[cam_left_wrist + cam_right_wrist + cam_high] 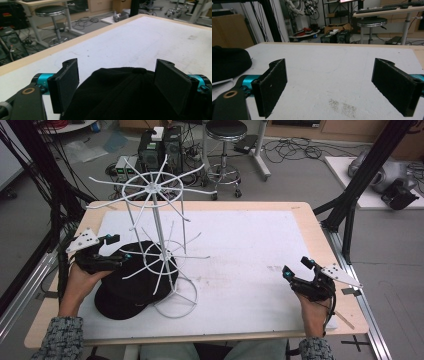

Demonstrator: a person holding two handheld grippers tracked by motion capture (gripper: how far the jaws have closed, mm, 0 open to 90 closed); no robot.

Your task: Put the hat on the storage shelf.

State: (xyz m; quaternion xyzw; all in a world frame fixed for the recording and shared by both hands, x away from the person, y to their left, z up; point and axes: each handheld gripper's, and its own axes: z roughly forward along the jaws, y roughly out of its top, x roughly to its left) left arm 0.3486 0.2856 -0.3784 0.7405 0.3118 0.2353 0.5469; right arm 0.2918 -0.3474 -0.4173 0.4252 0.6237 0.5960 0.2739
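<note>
Your left gripper [116,247] sits at the near left of the table [310,227], its 2 jaws spread wide on either side of the black cap's [127,285] crown, pads not pressing it. The cap lies at the foot of the white wire rack [159,227]. Your right gripper [297,268] rests at the near right, jaws wide, nothing between them.

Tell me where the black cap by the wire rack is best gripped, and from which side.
Probably the crown of the black cap, from the table's left side, where the left tool already sits with open jaws on either side of it. The soft crown bulges up enough to pinch; the brim lies flat on the white mat, and the white wire rack blocks the right.
</note>
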